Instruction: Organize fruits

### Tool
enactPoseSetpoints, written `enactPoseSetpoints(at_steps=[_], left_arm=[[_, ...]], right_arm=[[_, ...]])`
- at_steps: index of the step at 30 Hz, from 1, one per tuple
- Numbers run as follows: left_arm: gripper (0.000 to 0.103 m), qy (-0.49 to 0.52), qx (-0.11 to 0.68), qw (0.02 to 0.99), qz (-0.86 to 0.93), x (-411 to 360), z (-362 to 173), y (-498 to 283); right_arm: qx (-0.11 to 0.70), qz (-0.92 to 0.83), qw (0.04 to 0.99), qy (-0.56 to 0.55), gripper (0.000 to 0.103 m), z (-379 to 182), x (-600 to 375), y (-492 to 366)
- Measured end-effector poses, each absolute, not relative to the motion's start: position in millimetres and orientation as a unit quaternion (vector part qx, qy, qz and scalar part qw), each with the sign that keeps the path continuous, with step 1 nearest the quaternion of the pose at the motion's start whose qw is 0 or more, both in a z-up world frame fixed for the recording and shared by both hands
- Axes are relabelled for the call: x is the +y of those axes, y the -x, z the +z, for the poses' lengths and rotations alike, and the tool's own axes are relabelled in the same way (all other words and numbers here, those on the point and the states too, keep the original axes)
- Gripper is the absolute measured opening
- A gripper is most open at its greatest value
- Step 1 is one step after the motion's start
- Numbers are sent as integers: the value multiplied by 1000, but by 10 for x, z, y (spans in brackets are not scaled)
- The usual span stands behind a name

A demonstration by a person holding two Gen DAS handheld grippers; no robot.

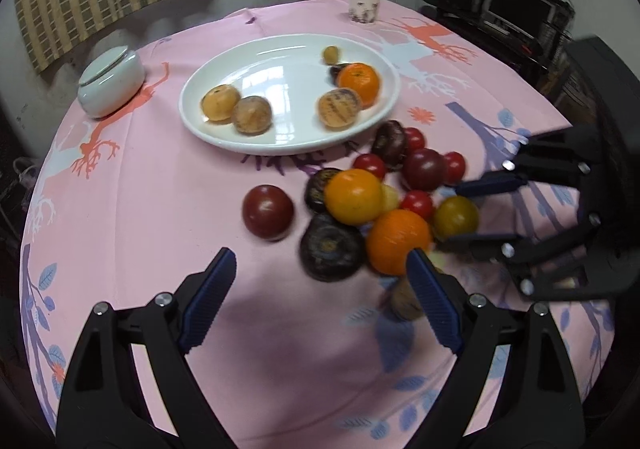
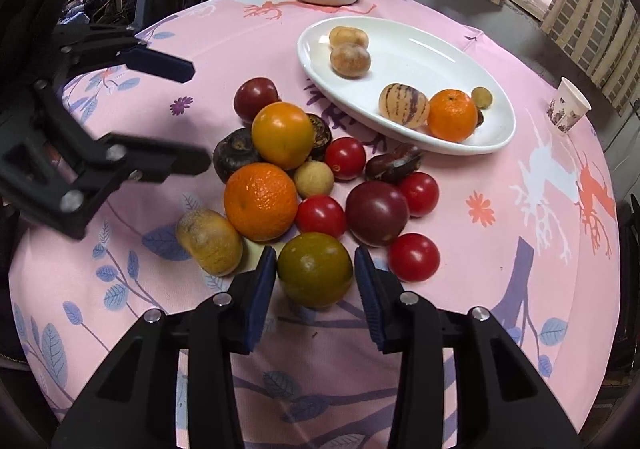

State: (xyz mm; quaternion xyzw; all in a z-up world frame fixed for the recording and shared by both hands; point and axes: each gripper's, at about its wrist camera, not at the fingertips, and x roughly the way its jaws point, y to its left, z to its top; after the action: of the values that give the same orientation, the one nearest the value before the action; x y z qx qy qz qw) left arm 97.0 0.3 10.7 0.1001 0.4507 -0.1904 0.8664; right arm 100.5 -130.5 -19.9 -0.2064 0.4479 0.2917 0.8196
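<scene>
At the far left of the right-wrist view the left gripper hovers, fingers wide apart around nothing. Lower centre, the right gripper has both blue ribbed pads against a round, smooth olive-green fruit, on the pink cloth at the pile's near edge. Five glossy red cherry tomatoes lie around. Upper right, the oval white plate holds two tan fruits, one striped, one dimpled orange.

Soft window daylight, glare on the white plate, blurred fruit, fisheye-bent dark edges.
</scene>
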Motion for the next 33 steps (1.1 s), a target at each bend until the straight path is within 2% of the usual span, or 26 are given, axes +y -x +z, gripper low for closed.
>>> enactPoseSetpoints(at_steps=[3,15,16,18,19,23,26,28,30,33], left_arm=[[91,-119,444,864,-207,-71,137,-832],[89,-118,506,826,-218,-338,-192,-756],[86,-119,506,827,-214,-352,-211,-761],[71,-110,511,825,-213,-351,-243,-783],[68,-103,515,824,-213,-338,-259,-798],[66,-84,519,824,-214,-349,-289,-838],[54,-75,520,821,-223,-383,-302,-847],[51,-70,520,821,-225,-398,-309,-845],[40,-62,522,818,-233,-421,-323,-848],[39,-72,520,819,-231,-474,-358,-846]], right_arm=[[448,292,820,206,41,-174,-1342,-995],[464,306,806,205,42,-256,-1321,-992],[465,305,805,206,42,-268,-1321,-998],[470,305,803,204,42,-289,-1326,-1017],[471,306,802,201,43,-290,-1332,-1023],[474,300,803,201,49,-302,-1342,-1037],[478,297,801,203,52,-327,-1335,-1043],[478,296,801,207,52,-328,-1327,-1038],[478,296,800,210,52,-338,-1313,-1027],[484,297,796,208,52,-375,-1305,-1040]])
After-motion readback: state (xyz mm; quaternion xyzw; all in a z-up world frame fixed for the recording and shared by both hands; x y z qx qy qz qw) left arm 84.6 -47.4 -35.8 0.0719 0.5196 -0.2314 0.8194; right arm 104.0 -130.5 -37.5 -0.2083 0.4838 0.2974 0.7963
